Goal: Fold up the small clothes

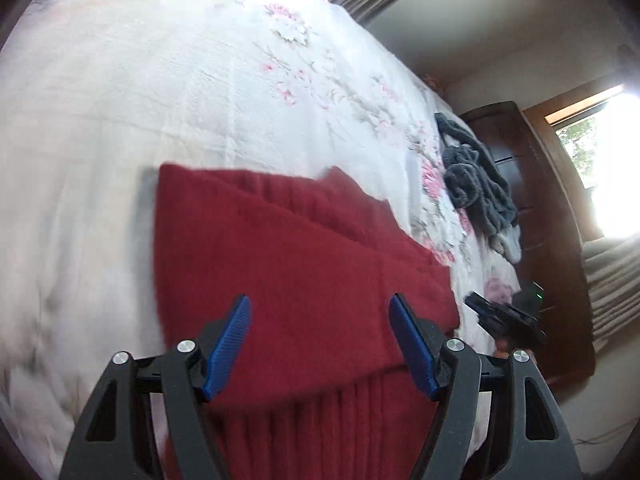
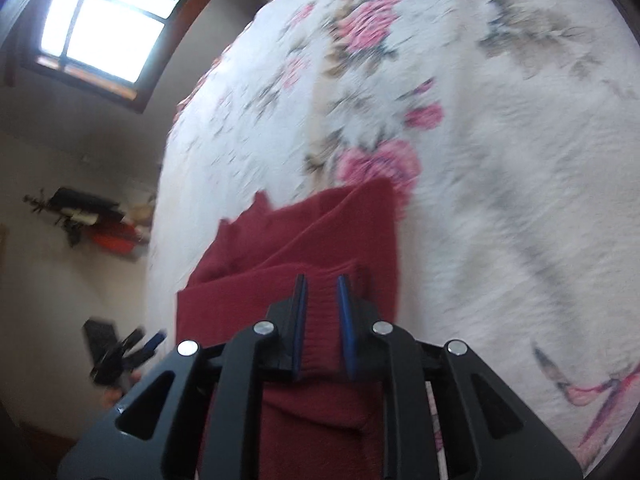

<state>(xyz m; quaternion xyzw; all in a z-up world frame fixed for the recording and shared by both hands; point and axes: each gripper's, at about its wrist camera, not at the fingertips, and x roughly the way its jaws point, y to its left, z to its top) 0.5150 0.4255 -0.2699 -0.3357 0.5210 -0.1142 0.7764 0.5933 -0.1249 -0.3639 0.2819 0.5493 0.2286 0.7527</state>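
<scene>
I am working over a bed (image 1: 120, 100) that is filling most of both views, its white quilt printed with pink flowers, with a dark wooden cabinet (image 1: 520, 184) standing off the far side and a bright window (image 2: 104, 28) lighting the room. A crumpled grey garment (image 1: 476, 180) is lying near the bed's far edge, well apart from my work. The red knitted garment (image 1: 280, 260) is lying on the quilt near the bed's edge, already doubled over itself in layers, so I judge that I am partway through folding it, carrying one ribbed end over the body. My right gripper (image 2: 322, 280) is pinching that ribbed end, its blue pads (image 2: 344, 320) nearly together with the knit bunched between them and more red cloth hanging below. My left gripper (image 1: 320, 304) is hovering just above the folded part with its fingers spread wide, gripping nothing. Next, I think, I am needing to lay the held end flat and square on the layers, and the left could be pressing the stack so the soft knit is not sliding or bunching.
</scene>
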